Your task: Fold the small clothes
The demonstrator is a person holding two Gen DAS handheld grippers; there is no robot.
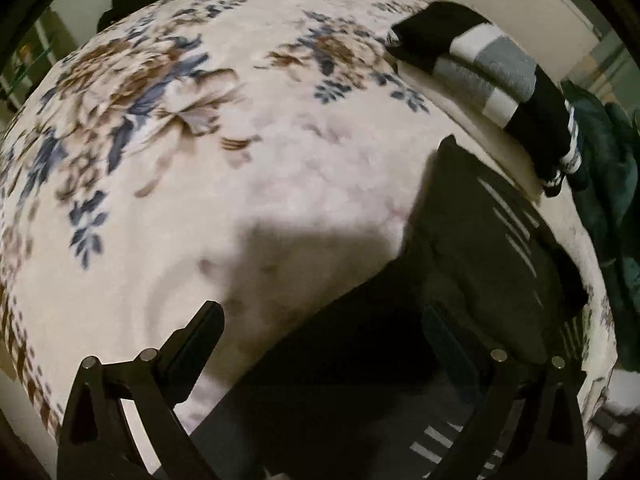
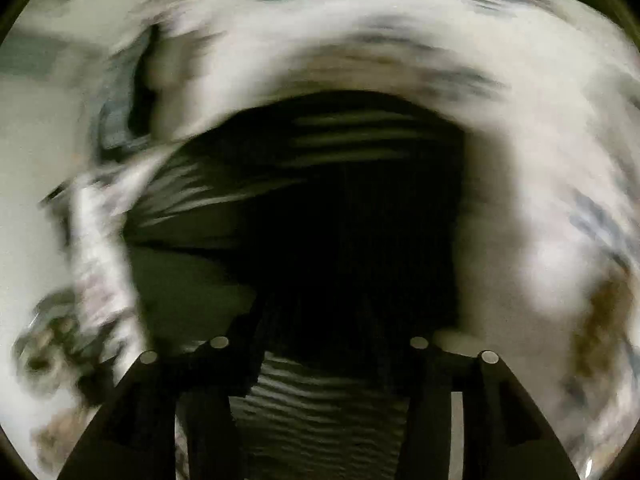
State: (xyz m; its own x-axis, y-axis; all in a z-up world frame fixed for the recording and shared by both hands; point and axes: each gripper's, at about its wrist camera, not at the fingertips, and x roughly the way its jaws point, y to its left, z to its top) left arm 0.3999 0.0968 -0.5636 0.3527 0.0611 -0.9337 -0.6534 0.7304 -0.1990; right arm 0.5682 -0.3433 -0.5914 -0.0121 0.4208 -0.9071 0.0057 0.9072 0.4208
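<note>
the left gripper [image 1: 320, 320] hung wide open and empty above the dark garment [image 1: 472, 248] near the blanket's [image 1: 280, 160] right edge, while the right gripper's [image 2: 320, 320] grip was lost in blur.

Dark garment with thin pale stripes [image 1: 480, 264] lies flat on the floral blanket, lower right of left wrist view; one corner points up-left, stripes near its right edge. Right wrist view blurred: same dark striped cloth [image 2: 340, 208] fills centre. Folded black-white-grey piece [image 1: 492, 68] lies upper right, apart.
</note>
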